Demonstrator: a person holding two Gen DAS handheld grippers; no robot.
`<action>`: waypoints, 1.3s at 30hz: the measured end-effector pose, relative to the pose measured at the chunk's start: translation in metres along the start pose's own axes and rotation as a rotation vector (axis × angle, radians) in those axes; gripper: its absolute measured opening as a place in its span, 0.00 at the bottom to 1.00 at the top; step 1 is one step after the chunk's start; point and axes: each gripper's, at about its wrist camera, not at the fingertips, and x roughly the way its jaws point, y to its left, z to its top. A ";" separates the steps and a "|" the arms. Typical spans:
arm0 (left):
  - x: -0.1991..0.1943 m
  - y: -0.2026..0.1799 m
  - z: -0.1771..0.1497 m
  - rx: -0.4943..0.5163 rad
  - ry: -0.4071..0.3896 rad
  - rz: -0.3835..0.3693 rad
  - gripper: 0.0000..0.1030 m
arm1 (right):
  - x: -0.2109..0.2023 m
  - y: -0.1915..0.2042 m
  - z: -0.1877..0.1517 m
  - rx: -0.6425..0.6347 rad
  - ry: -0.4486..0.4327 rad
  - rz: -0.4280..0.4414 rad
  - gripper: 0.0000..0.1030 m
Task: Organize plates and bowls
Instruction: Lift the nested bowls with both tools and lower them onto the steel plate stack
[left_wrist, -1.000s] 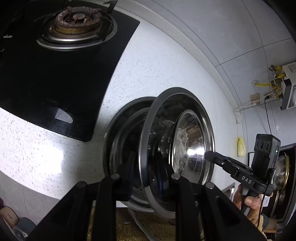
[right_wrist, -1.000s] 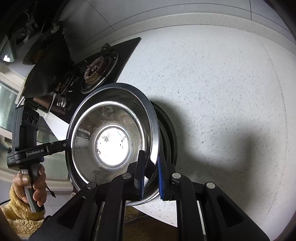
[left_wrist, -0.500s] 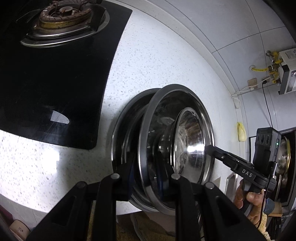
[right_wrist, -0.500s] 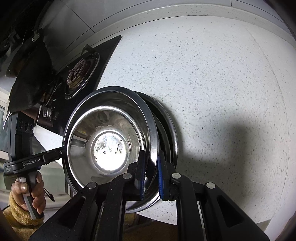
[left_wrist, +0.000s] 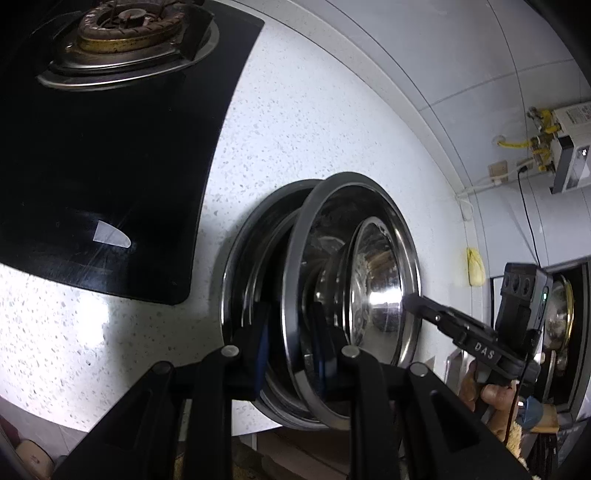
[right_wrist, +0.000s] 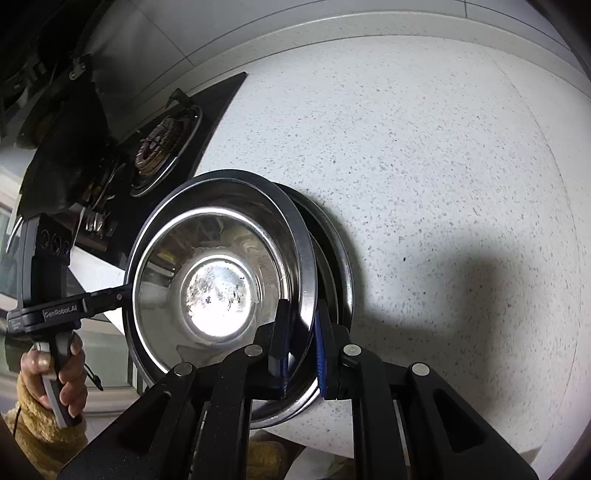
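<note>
Bowl (right_wrist: 221, 291) of polished steel sits tilted over the near edge of the white speckled surface (right_wrist: 424, 166), its hollow facing the right wrist camera. Behind it lies a second steel dish, the plate (right_wrist: 341, 266), whose dark rim shows past the bowl's right edge; whether the two touch I cannot tell.

The right gripper (right_wrist: 301, 347) is clamped on the bowl's rim: one blue-padded finger is inside the hollow, the other outside against the back of the rim. In the left wrist view this gripper (left_wrist: 408, 301) appears from the side, its tip meeting the bowl's (left_wrist: 354, 295) far edge, with the hand (left_wrist: 487, 393) below on the handle.

The left gripper (left_wrist: 291, 343) straddles the opposite side of the bowl's rim. Its fingers stand on either side of the rim with a visible gap on the left side, so it looks partly open and not pinching; contact on the inner finger cannot be told. The plate (left_wrist: 243, 266) sits just behind the bowl here too. From the right wrist view the left gripper's tip (right_wrist: 123, 291) meets the bowl's left edge, held by the left hand (right_wrist: 55, 373).

A black stove (left_wrist: 110, 166) with a burner (left_wrist: 129, 18) lies beside the dishes on the surface (left_wrist: 314, 129).
</note>
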 end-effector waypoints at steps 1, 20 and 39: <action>0.001 0.000 -0.001 0.005 -0.001 0.006 0.17 | 0.000 -0.001 -0.001 -0.006 -0.003 0.009 0.11; 0.018 -0.018 -0.017 0.046 0.055 0.066 0.21 | 0.001 0.001 -0.007 -0.024 -0.032 -0.039 0.11; 0.028 -0.036 -0.022 0.049 0.032 0.137 0.19 | 0.000 -0.010 -0.011 -0.022 -0.029 0.016 0.12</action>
